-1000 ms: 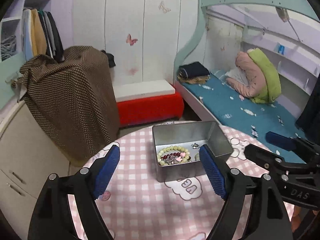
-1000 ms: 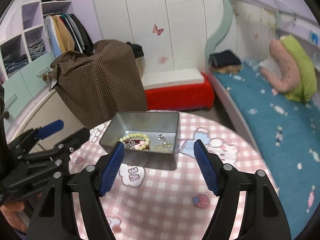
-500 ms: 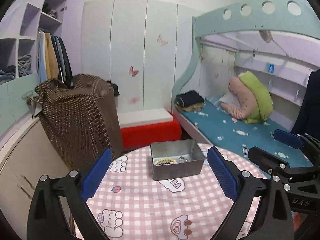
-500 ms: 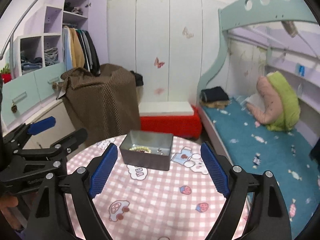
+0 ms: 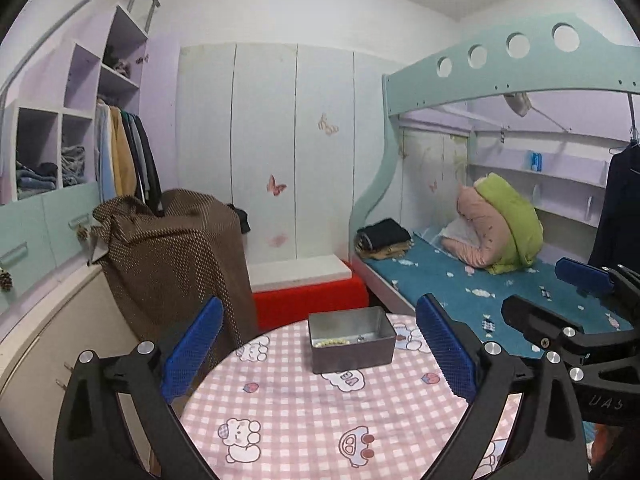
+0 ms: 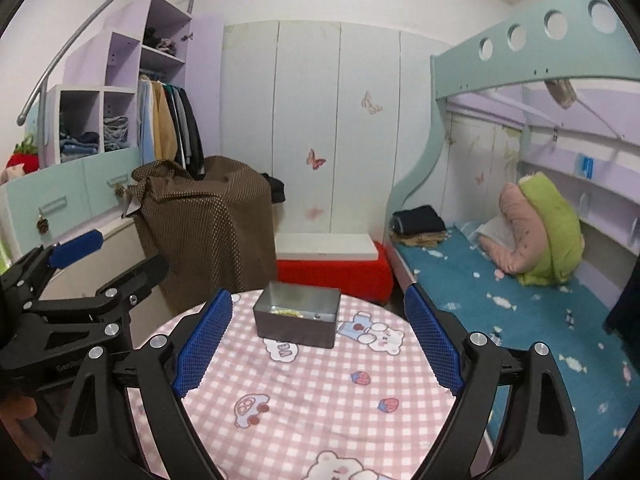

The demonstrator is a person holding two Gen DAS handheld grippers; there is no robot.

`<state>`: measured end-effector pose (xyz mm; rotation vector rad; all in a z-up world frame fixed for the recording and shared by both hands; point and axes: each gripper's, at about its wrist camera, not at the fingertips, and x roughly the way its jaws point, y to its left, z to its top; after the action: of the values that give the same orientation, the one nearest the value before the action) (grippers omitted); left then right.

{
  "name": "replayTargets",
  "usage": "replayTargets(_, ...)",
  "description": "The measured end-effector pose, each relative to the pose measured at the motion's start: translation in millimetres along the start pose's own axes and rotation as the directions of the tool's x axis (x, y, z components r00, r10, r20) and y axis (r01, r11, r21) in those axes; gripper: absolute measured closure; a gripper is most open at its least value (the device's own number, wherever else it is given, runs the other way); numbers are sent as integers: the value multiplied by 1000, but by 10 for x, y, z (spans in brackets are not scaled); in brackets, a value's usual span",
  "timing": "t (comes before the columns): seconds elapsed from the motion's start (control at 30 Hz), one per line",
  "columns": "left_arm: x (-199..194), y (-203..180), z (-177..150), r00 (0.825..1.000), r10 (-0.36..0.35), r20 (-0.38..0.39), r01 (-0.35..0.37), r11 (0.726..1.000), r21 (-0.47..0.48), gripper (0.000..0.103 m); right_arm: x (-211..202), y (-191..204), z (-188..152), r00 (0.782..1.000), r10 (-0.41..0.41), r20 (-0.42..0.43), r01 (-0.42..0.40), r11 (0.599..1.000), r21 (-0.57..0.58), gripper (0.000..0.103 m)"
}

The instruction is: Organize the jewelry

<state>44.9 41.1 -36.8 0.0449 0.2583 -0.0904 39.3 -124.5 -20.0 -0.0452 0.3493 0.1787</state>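
Metal tin (image 5: 351,338) near far edge of round table (image 5: 304,420), lid off, bead bracelet (image 5: 331,343) inside; presumably gathered there for tidiness. Left gripper (image 5: 316,354) and right gripper (image 6: 316,342) raised above near edge, jaws wide, holding nothing.

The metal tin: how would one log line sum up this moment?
left gripper: open, empty | right gripper: open, empty | metal tin: on table, lidless, beads inside

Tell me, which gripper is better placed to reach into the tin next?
Probably neither: it's close. Both the left gripper and the right gripper are open, empty and held back from the tin. The tin sits almost centred between the fingers in both views.
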Motion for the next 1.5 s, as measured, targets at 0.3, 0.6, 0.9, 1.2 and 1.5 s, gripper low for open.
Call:
replayTargets(0.3,-329,-56,43,995,24,95,-24,1000,2,8,-320,80,8,998,-16,67,17,1000,-16,17)
replayTargets(0.6,-445,-68,76,990,32,137,-32,999,-3,8,-458,119,18,993,-33,112,35,999,-16,17)
replayTargets(0.9,-466,-60,76,989,33,142,-33,999,-4,8,-473,125,12,993,-28,117,30,999,-13,17)
replayTargets(1.2,-457,-69,77,990,34,139,-33,999,-6,8,-469,120,9,993,-25,113,27,1000,-11,17)
replayTargets(1.5,-449,-67,77,990,34,137,-34,999,-5,8,-453,102,10,994,-23,107,24,1000,-8,17)
